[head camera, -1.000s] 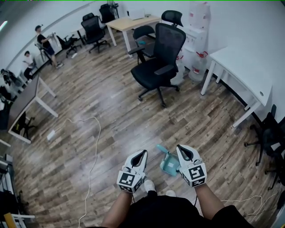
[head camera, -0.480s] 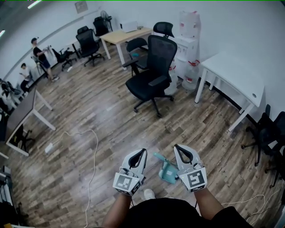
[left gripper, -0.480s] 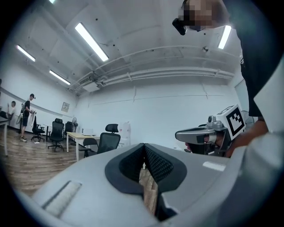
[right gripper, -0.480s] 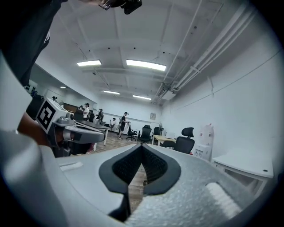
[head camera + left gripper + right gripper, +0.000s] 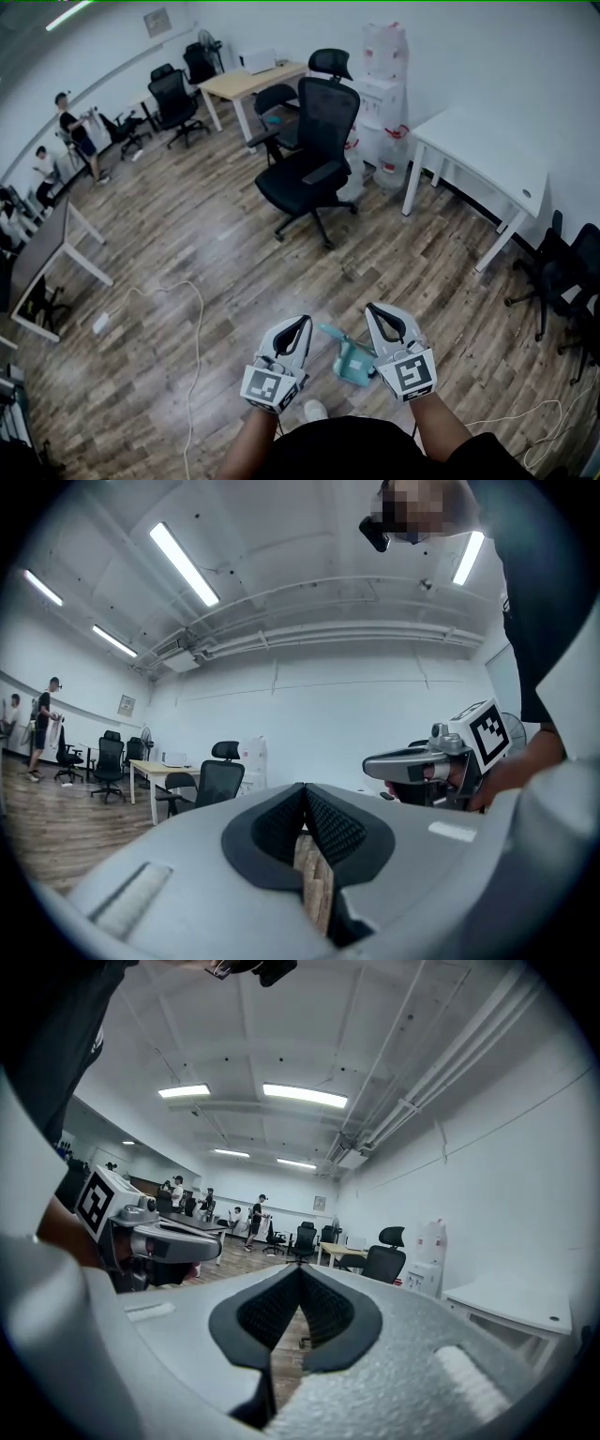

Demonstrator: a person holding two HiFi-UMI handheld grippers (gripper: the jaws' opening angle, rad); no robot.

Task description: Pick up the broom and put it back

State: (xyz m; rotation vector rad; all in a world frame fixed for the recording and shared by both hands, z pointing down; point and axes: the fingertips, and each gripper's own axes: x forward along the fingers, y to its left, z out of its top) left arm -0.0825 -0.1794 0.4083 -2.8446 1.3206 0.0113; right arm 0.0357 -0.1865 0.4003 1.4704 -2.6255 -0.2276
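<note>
Broom [image 5: 351, 357], teal, lies on floor [image 5: 225, 253]. In head view it shows between the two grippers, nearer the right one and partly hidden behind it. Neither touches it. Left gripper [image 5: 297, 322]: jaws closed tip to tip, nothing in them. Right gripper [image 5: 376, 310]: same, closed and empty. Both held level, side by side, pointing toward chair [image 5: 314, 155].
</note>
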